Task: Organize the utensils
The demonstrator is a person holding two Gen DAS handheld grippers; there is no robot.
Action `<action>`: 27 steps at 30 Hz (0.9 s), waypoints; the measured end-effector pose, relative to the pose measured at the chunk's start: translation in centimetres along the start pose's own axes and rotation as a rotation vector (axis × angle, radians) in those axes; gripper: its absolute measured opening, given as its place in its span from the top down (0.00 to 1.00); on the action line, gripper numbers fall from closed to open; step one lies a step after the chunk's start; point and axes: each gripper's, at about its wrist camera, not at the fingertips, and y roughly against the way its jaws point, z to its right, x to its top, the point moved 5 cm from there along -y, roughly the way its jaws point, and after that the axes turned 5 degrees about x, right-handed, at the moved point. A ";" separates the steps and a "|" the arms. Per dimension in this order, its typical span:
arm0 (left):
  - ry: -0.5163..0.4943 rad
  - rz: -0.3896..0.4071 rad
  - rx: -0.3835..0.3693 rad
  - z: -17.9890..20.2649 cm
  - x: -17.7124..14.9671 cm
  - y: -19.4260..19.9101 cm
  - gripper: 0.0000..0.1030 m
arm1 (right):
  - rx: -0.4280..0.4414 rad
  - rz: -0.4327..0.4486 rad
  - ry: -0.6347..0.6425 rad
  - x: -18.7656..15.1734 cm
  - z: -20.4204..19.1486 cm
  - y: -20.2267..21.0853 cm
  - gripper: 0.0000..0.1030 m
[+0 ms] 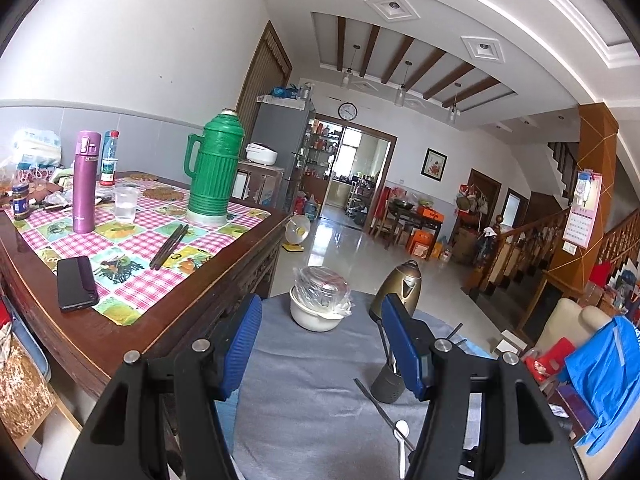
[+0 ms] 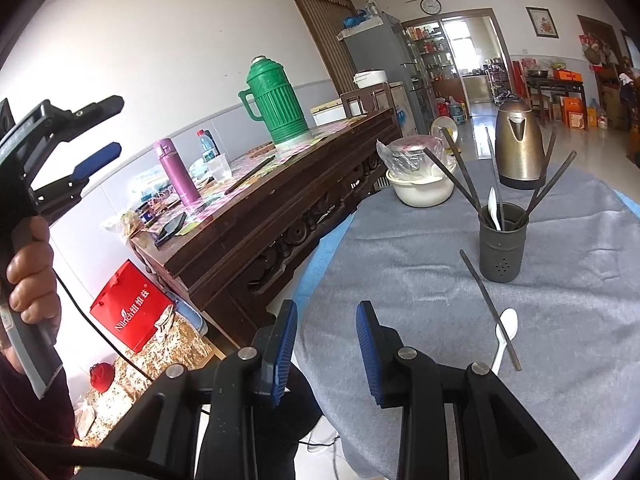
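The room was a long tiled living space with a dark wooden sideboard along the wall and, in front of me, a round table under a grey cloth.

Through the left wrist camera, my left gripper stood with its blue jaws spread and nothing between them, hovering above the cloth. Past them sat a white bowl with a plastic-wrapped dish on top and a bronze kettle. The dark utensil holder was half hidden behind the right finger, with a loose chopstick and a white spoon lying on the cloth near it.

Through the right wrist camera, my right gripper was parted more narrowly, also empty, low at the table's near edge. The left gripper showed far off to the side, raised in a hand. The holder already carried several chopsticks and one white spoon upright. One chopstick and one spoon remained flat on the cloth, the stick crossing the spoon's handle just in front of the holder.

I judged the job mostly done: those two pieces were left. A pair of chopsticks also lay on the sideboard's checked cloth; whether they counted, I couldn't tell.
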 end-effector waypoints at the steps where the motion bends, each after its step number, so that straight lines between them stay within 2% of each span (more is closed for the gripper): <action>1: -0.005 -0.001 0.001 0.0 0.0 0.0 0.39 | 0.000 0.002 0.001 0.1 0.0 0.0 0.67; 7: -0.008 -0.013 -0.007 -0.6 -0.4 -0.3 0.39 | 0.002 0.022 -0.002 0.6 -0.1 0.2 0.67; 12: -0.008 -0.084 -0.025 -0.5 -1.9 -2.3 0.39 | -0.009 0.023 -0.014 0.9 0.6 0.1 0.67; 16: -0.059 -0.160 -0.049 1.7 -3.6 -4.7 0.38 | -0.040 0.054 -0.055 1.9 3.1 1.3 0.67; 17: -0.075 -0.173 -0.057 2.4 -4.1 -5.6 0.35 | -0.050 0.063 -0.061 2.2 3.9 1.8 0.67; 19: -0.108 -0.203 -0.066 3.8 -5.3 -7.1 0.30 | -0.082 0.085 -0.078 3.1 6.0 2.7 0.60; 20: -0.129 -0.222 -0.069 4.5 -6.0 -8.0 0.27 | -0.099 0.102 -0.102 3.6 7.7 3.3 0.35; 21: -0.154 -0.250 -0.072 5.4 -7.2 -9.4 0.27 | -0.114 0.124 -0.128 3.9 9.3 3.9 0.25; 24: -0.191 -0.327 -0.076 7.3 -10.2 -12.8 0.27 | -0.166 0.161 -0.183 4.1 13.7 4.6 0.25; 26: -0.193 -0.406 -0.081 8.4 -12.8 -15.6 0.27 | -0.192 0.117 -0.243 3.6 17.3 3.8 0.26; 27: -0.188 -0.460 -0.079 9.1 -14.3 -17.5 0.27 | -0.192 0.097 -0.260 3.4 18.2 3.4 0.32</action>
